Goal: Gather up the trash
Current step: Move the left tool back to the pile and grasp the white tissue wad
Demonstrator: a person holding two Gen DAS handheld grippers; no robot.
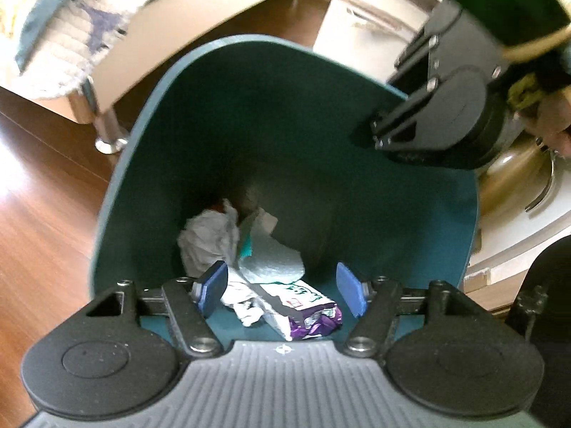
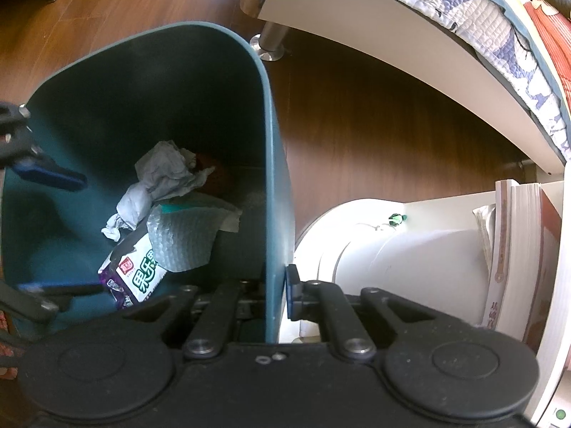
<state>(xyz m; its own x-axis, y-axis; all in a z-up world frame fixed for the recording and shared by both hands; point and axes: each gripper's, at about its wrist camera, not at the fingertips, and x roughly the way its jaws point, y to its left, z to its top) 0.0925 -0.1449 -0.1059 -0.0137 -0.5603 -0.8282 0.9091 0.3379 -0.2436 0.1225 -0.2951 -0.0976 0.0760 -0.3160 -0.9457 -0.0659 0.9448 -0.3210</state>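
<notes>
Below the left gripper, whose jaws are spread wide and empty, a snack wrapper is seen lying in the teal bin beside crumpled paper (dropped in, apparently). The right gripper is clamped on the bin's wall; further trash, if any, is out of view.

A bedroom at home

We see a bed with a quilted cover on metal legs, wooden floor, a teal waste bin and books nearby.
</notes>
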